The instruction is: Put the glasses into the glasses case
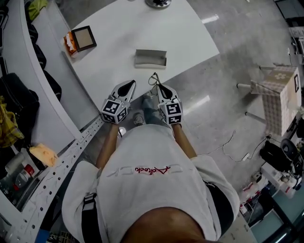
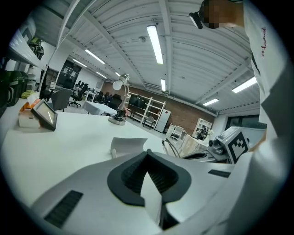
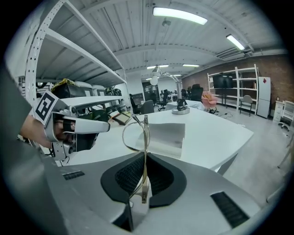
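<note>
The glasses case point(image 1: 150, 58) is a pale, open box lying on the white table point(image 1: 118, 52), a short way in from its near edge. My right gripper point(image 1: 157, 87) is shut on the thin metal-framed glasses point(image 1: 154, 79), held upright just short of the table edge. In the right gripper view the glasses point(image 3: 136, 131) stick up from between the pads, with the case point(image 3: 164, 137) straight beyond them. My left gripper point(image 1: 127, 88) hovers beside it, shut and holding nothing. The left gripper view shows the case point(image 2: 128, 146) ahead and the glasses point(image 2: 171, 148) to the right.
A framed tablet with an orange box point(image 1: 80, 39) stands at the table's far left. A lamp base point(image 1: 158, 3) sits at the far edge. White shelving point(image 1: 28, 85) with clutter runs along the left. A checked box point(image 1: 281, 95) and cables point(image 1: 228, 144) are on the floor at right.
</note>
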Tool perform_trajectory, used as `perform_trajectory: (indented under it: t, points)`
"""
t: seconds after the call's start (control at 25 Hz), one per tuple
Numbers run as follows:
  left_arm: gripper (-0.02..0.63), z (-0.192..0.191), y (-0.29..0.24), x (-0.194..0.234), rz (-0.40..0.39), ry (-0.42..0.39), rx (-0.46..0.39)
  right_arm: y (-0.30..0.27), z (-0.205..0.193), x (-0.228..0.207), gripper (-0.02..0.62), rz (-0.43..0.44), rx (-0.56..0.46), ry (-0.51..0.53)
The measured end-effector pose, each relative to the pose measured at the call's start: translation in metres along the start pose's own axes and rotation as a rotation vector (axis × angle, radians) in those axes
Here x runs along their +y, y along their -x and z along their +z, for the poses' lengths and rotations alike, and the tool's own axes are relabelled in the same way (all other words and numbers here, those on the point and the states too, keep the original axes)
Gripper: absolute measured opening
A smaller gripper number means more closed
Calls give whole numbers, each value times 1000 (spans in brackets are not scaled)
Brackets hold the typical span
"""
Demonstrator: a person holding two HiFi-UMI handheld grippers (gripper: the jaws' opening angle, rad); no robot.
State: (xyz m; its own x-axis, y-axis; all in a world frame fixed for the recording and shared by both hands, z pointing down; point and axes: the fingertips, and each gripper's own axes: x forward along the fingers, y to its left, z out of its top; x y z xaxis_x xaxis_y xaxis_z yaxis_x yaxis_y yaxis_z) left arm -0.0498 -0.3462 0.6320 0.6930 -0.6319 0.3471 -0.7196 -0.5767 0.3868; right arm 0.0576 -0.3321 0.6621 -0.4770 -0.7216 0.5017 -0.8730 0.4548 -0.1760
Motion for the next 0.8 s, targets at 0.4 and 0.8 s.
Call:
perform_trajectory:
  t: [0.4,0.8]
  points:
    - [8,-2,-1,12,37,42,-6,-46,19,-26,11,26,25,65]
    - [8,-8,12,23,81,65,-3,-92,65,-45,11,68,8,219]
